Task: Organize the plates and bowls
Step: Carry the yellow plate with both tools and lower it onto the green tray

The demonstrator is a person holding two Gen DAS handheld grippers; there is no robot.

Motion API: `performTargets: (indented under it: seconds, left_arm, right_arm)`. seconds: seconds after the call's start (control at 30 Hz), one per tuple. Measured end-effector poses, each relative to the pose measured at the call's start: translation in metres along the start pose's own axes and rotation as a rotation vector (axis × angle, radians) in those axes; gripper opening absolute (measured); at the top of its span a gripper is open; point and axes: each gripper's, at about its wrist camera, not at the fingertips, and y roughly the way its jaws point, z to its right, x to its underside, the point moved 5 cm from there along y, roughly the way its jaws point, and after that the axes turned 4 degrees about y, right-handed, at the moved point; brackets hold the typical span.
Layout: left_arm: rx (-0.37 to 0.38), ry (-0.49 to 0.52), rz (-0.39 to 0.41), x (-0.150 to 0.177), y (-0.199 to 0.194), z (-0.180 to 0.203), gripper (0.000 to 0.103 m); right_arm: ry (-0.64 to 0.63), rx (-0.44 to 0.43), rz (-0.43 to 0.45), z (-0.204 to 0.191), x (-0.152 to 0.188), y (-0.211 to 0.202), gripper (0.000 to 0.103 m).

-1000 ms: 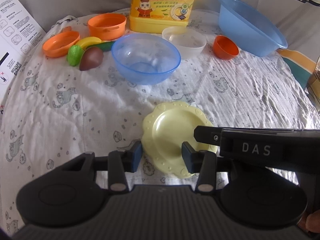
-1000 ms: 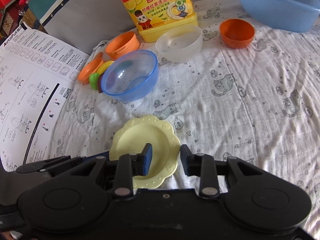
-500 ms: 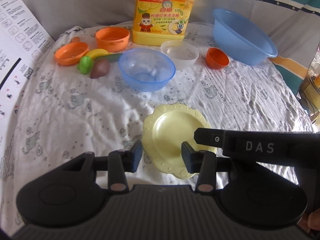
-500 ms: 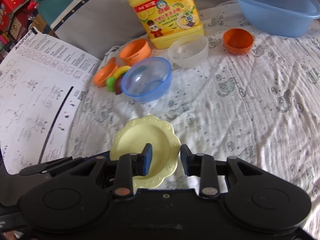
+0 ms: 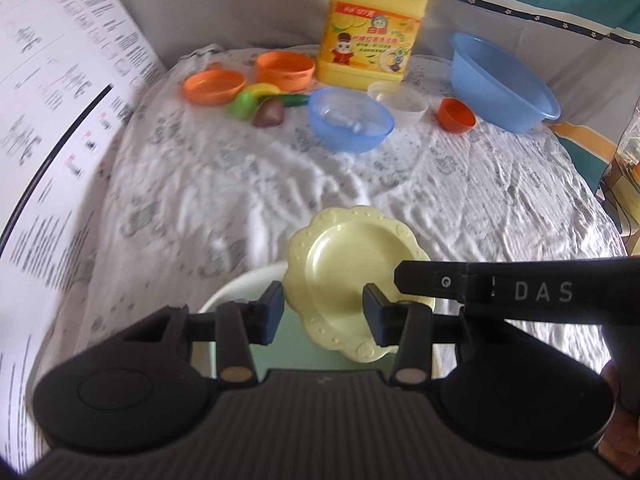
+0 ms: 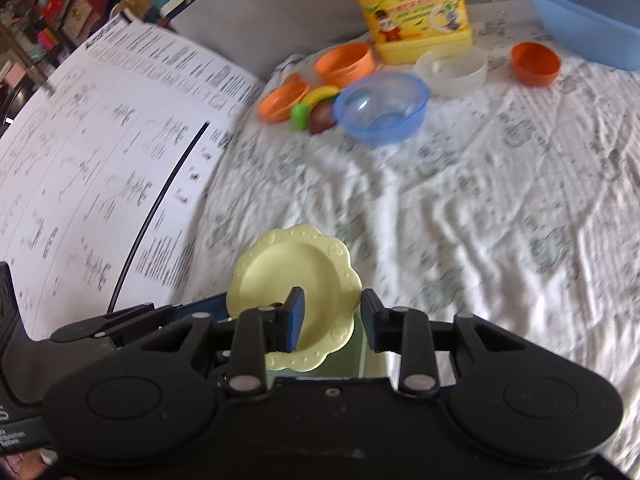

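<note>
Yellow scalloped plate [image 6: 294, 280] sits lifted off the cat-print cloth [image 6: 460, 208], its rim pinched in the right tool [image 6: 330, 314], whose jaws are narrowed onto it; the left tool [image 5: 322, 312] stands open around the plate's near edge, gripping nothing. Beyond the plate lie a blue bowl [image 5: 351, 119], a clear bowl [image 5: 400, 101], a small orange bowl [image 5: 457, 115] and a detergent jug [image 5: 374, 28]; a printed sheet [image 6: 100, 168] lies to the plate's left.

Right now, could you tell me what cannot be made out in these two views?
- Grip on the yellow plate: both views; fingers of the left gripper and right gripper cover its near rim, so contact is unclear.
- White-rimmed object below the plate: left wrist view; mostly hidden by gripper and plate.
- Printed sheet: text blurred, both views.
- Blue basin: right wrist view; cut off by the frame edge.
</note>
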Motion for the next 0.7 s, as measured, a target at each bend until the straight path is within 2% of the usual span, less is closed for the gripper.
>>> performTargets:
  seconds: [0.33,0.7]
  left_arm:
    - [0.001,-0.059,-0.04,0.041,-0.009,-0.018,0.041]
    - [0.009,-0.072,-0.08,0.055,0.001,-0.022,0.042]
  right_arm:
    - [-0.055,-0.005,-0.076,-0.018,0.033,0.011,0.031]
    - [-0.059,0.006,-0.118,-0.017,0.045,0.021,0.032]
